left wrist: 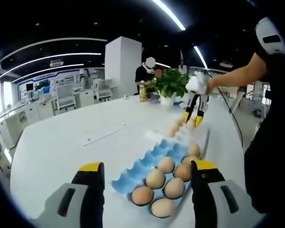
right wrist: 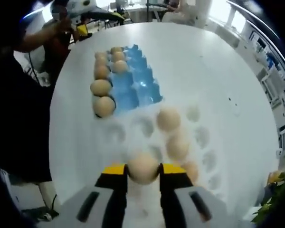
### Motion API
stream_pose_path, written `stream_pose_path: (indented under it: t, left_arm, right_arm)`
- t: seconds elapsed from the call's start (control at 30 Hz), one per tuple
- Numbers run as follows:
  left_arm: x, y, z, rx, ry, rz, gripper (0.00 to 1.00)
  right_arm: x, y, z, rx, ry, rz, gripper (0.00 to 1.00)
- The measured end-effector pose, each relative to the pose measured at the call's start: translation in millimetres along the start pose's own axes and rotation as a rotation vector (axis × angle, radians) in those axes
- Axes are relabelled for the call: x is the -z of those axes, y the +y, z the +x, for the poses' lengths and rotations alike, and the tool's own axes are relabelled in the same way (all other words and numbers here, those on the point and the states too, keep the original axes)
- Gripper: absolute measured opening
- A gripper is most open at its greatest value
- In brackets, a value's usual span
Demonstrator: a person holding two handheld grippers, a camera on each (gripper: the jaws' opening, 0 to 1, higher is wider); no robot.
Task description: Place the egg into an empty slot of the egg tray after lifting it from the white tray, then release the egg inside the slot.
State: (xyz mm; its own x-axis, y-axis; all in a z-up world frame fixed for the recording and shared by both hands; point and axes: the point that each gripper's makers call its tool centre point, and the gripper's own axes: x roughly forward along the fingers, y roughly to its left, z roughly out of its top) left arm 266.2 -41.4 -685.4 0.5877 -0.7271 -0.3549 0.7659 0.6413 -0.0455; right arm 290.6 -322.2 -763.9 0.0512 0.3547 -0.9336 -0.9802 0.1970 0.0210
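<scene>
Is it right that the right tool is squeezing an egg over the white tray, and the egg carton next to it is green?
Not quite. The right tool does squeeze an egg over the white tray, but the egg carton is blue, as the right gripper view shows.

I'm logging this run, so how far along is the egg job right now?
Done: several eggs already sit in the blue egg tray. In hand: the right gripper has its jaws closed on an egg over the white tray. Left: carry it to an empty blue slot and release. The left gripper is open.
</scene>
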Motion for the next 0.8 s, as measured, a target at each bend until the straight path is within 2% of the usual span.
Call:
stream_pose_path:
  t: [0.33,0.8]
  left_arm:
    - [0.2,1.4,-2,-0.005,0.001,0.001,0.75]
    - [-1.8,4.1,-5,-0.011,-0.003,0.005,0.75]
  right_arm:
    - [-32.9,8,13,-0.026,-0.035,-0.059,0.26]
    - [-60.9,15,23,-0.052,-0.067,-0.098,0.26]
